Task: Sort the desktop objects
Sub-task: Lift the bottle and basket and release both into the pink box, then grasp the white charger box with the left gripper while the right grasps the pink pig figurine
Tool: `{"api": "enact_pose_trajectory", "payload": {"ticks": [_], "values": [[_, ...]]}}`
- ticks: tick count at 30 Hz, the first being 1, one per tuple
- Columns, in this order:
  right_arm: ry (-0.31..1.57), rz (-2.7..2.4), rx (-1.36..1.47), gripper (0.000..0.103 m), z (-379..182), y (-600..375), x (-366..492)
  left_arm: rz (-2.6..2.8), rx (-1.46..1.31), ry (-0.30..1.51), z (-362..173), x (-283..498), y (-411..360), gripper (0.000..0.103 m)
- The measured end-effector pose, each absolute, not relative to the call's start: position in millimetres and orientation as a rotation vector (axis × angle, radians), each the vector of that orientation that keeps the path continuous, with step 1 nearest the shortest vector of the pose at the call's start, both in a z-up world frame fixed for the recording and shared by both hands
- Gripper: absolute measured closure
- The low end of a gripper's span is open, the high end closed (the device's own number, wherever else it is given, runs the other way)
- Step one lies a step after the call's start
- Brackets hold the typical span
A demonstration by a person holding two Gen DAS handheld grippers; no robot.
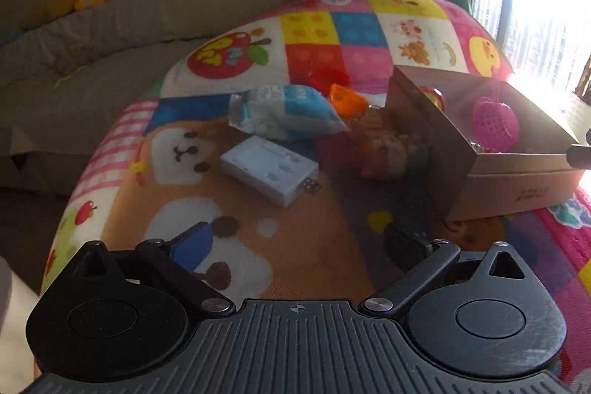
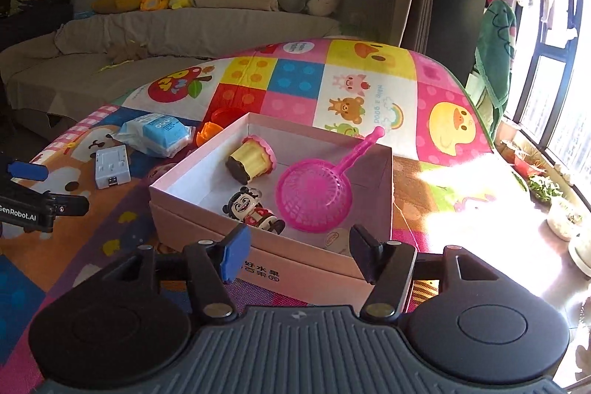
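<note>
On the tabletop, a box holds a pink strainer, a figurine and a pudding toy. Left of it lie a white adapter and a blue packet. Both the left tongs and the right tongs gape, released, grasping nothing.

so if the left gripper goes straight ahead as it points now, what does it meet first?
Probably the white adapter box: it lies on the mat almost dead ahead of the open left gripper, nothing between. Depth is uncertain.
</note>
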State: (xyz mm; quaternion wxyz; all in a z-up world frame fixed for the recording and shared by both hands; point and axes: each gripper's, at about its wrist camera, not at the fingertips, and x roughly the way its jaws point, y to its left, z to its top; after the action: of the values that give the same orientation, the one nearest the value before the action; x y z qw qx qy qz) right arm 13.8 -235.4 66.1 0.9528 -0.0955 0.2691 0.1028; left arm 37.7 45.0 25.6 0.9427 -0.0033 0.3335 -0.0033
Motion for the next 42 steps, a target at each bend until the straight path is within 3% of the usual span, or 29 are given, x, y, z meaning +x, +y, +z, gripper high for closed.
{"api": "enact_pose_trajectory", "payload": {"ticks": [6,14,17,25,29,39,40,42], "values": [[0.633,0.22,-0.031,0.043,81,-246,90,-0.002,-0.066,0.679,9,23,50,0.001],[0.806,0.268,0.081,0.043,56,-244,168,-0.041,-0.056,0.589,16,8,47,0.001],[0.84,0.377,0.116,0.043,56,-240,151,-0.045,-0.083,0.599,15,10,50,0.001],[0.696,0.421,-0.058,0.043,87,-211,78,-0.046,-0.085,0.618,17,29,53,0.001],[0.633,0.489,-0.144,0.041,85,-185,36,-0.03,0.021,0.576,28,64,49,0.001],[0.561,0.579,-0.322,0.033,64,-153,-30,0.0,-0.001,0.711,16,151,61,0.001],[0.563,0.57,-0.325,0.033,63,-154,-31,0.003,0.003,0.714,14,150,60,0.003],[0.569,0.554,-0.32,0.033,61,-158,-31,0.013,0.027,0.717,11,147,58,0.022]]}}
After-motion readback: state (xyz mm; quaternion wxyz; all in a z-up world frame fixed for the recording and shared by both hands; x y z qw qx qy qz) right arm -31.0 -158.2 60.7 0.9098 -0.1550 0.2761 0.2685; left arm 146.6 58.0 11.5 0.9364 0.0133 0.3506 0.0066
